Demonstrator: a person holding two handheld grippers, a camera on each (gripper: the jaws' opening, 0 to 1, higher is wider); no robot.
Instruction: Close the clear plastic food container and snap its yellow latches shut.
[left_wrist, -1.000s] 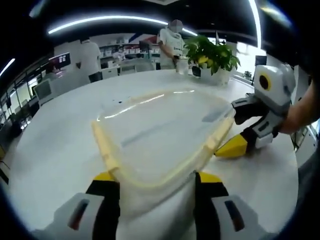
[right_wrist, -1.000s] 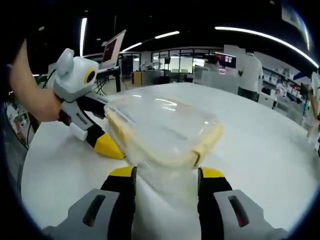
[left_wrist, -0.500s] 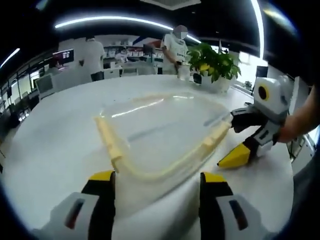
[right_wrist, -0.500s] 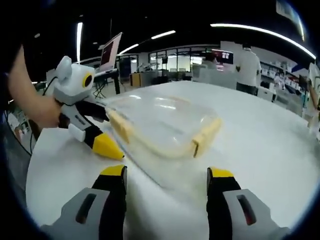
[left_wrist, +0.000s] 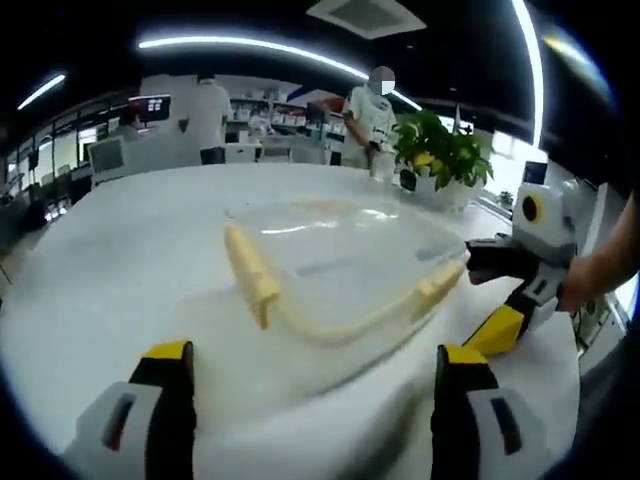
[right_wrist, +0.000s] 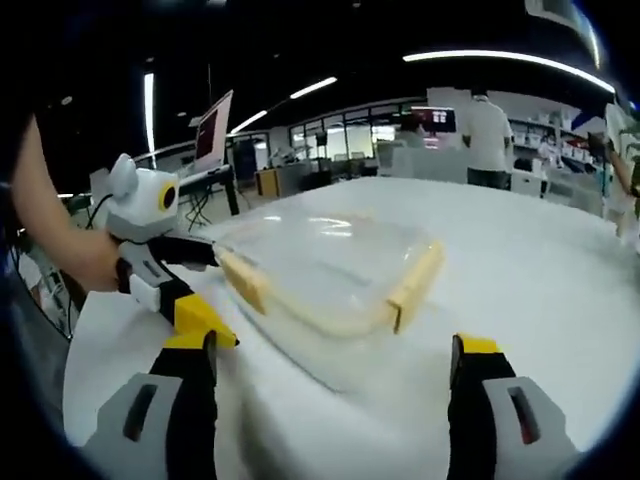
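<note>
The clear plastic container (left_wrist: 345, 265) lies on the white table (left_wrist: 100, 260) with its lid resting on top. One yellow latch (left_wrist: 250, 272) stands out along its left side and another yellow latch (left_wrist: 438, 285) along its right. My left gripper (left_wrist: 315, 400) is open wide, a short way back from the container's near edge. The right gripper (left_wrist: 478, 300) comes in from the right, held by a hand, close to the right latch. In the right gripper view the container (right_wrist: 330, 262) lies ahead of my open right gripper (right_wrist: 330, 395), and the left gripper (right_wrist: 212, 288) is beside its left latch (right_wrist: 243, 282).
A potted plant (left_wrist: 440, 150) stands at the table's far edge. Two people (left_wrist: 372, 105) stand behind the table among office desks. A raised screen (right_wrist: 215, 125) is off the table's left side in the right gripper view. Bare tabletop surrounds the container.
Both grippers have drawn back from the container and their jaws have spread wider. The container has stayed in place on the table.
</note>
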